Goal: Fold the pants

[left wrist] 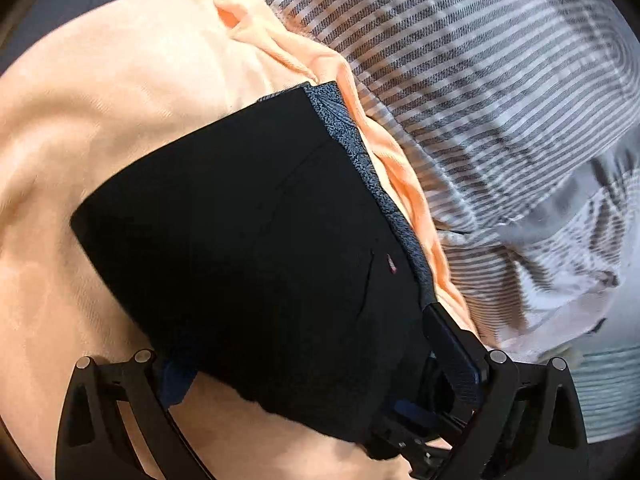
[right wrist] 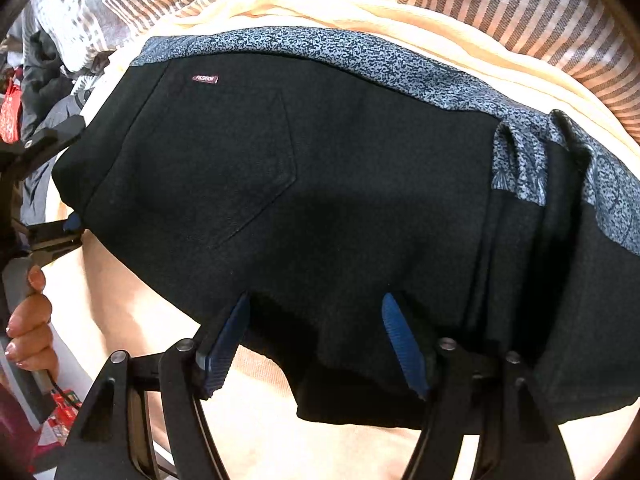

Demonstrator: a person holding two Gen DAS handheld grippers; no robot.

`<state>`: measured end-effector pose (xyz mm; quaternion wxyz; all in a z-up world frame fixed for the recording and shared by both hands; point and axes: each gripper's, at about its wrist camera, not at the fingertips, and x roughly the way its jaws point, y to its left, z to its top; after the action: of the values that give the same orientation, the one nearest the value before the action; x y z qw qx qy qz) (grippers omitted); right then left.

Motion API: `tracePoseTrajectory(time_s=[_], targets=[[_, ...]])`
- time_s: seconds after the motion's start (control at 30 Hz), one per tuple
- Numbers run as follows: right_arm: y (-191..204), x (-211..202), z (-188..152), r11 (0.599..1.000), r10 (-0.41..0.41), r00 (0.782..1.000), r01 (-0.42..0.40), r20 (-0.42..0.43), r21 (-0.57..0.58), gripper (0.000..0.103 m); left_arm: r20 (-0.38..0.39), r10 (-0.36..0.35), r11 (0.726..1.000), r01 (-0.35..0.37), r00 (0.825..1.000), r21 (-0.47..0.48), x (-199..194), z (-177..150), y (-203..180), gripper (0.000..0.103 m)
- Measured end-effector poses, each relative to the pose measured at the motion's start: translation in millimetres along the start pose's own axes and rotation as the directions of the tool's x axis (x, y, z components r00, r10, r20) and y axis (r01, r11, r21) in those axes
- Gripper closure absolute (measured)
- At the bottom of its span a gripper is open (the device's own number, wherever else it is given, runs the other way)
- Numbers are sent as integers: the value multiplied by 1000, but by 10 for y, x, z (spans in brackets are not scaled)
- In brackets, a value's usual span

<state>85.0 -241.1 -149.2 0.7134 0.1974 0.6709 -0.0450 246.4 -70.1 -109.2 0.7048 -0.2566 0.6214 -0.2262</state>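
Note:
The black pants [left wrist: 248,248] with a speckled blue-grey waistband [left wrist: 340,128] lie folded on a peach cloth [left wrist: 100,120]. My left gripper [left wrist: 316,364] is open, its fingers straddling the near end of the pants. In the right wrist view the pants [right wrist: 320,200] show a back pocket [right wrist: 224,168] and a small label [right wrist: 205,79]. My right gripper [right wrist: 316,344] is open, its blue pads [right wrist: 404,348] at the pants' near edge, with fabric lying between them. The left gripper also shows at the left edge of this view [right wrist: 48,216], held by a hand [right wrist: 30,320].
A grey and white striped blanket [left wrist: 480,80] lies bunched beyond the peach cloth [right wrist: 280,420], and it also shows in the right wrist view [right wrist: 520,8]. Dark clothes and red items [right wrist: 16,116] sit at the far left.

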Motion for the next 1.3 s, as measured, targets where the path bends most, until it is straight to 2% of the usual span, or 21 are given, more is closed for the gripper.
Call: tracePoseTrajectory(time_s=[0.1, 0.13, 0.17, 0.2, 0.23, 0.3, 0.37, 0.43, 0.5, 0.53, 0.57, 0.6, 0.7, 0.77, 0.87, 1.0, 1.1, 1.2, 1.27, 1.3], targets=[[-18, -26, -19, 1000, 12, 1000, -12, 2, 3, 29, 24, 94, 996, -94, 995, 0, 9, -18, -88, 5], [-29, -45, -21, 1000, 20, 1000, -20, 1, 8, 29, 31, 135, 991, -136, 990, 12, 15, -27, -133, 15], [-43, -71, -9, 999, 31, 1000, -31, 0, 15, 29, 41, 202, 978, -204, 978, 41, 24, -41, -200, 34], [-62, -110, 6, 999, 47, 999, -47, -2, 27, 29, 47, 271, 959, -274, 961, 73, 36, -53, -249, 45], [-83, -159, 24, 997, 60, 998, -60, 0, 40, 29, 51, 314, 944, -317, 948, 90, 44, -58, -268, 62], [-112, -284, 65, 996, 70, 997, -70, 14, 55, 29, 55, 318, 941, -322, 947, 102, 9, -62, -280, 69], [-126, -451, 136, 996, 73, 997, -75, 35, 56, 29, 78, 353, 917, -361, 932, 172, -23, -93, -412, 72], [-130, -633, 230, 994, 88, 995, -91, 54, 55, 29, 133, 405, 861, -426, 905, 277, -33, -182, -631, 74], [-207, -754, 359, 991, 123, 990, -127, 66, 48, 29, 208, 441, 784, -488, 873, 383, -37, -328, -885, 74], [-183, -843, 453, 989, 137, 988, -140, 69, 39, 29, 230, 450, 758, -505, 863, 412, -32, -374, -957, 74], [-148, -942, 572, 987, 156, 985, -158, 71, 25, 28, 265, 460, 713, -530, 848, 459, -15, -451, -1069, 74], [-105, -1024, 669, 984, 175, 982, -177, 70, 11, 25, 287, 465, 682, -545, 838, 487, -1, -482, -1150, 74], [104, -1173, 1013, 967, 253, 967, -252, 28, -36, 20, 327, 470, 615, -570, 820, 545, 30, -558, -1282, 74], [313, -1186, 1269, 948, 309, 950, -311, -36, -63, 19, 340, 469, 595, -576, 815, 561, 34, -583, -1336, 74], [661, -1142, 1537, 938, 314, 943, -326, -111, -120, 17, 349, 466, 585, -579, 813, 568, 19, -600, -1359, 74], [1206, -872, 1750, 928, 215, 950, -271, -228, -255, 9, 361, 467, 561, -586, 807, 584, 26, -625, -1396, 74], [1471, -592, 1867, 922, 159, 932, -258, -325, -288, 8, 365, 470, 555, -591, 803, 586, 44, -625, -1392, 74], [1576, -369, 1911, 924, 76, 926, -205, -370, -323, 8, 366, 472, 550, -593, 802, 589, 31, -641, -1409, 74], [1623, -190, 1885, 919, 41, 904, -202, -425, -339, 8, 369, 471, 544, -593, 801, 594, 30, -655, -1432, 74], [1651, -131, 1878, 918, 31, 898, -199, -439, -343, 12, 370, 470, 540, -593, 801, 597, 36, -674, -1444, 74]])
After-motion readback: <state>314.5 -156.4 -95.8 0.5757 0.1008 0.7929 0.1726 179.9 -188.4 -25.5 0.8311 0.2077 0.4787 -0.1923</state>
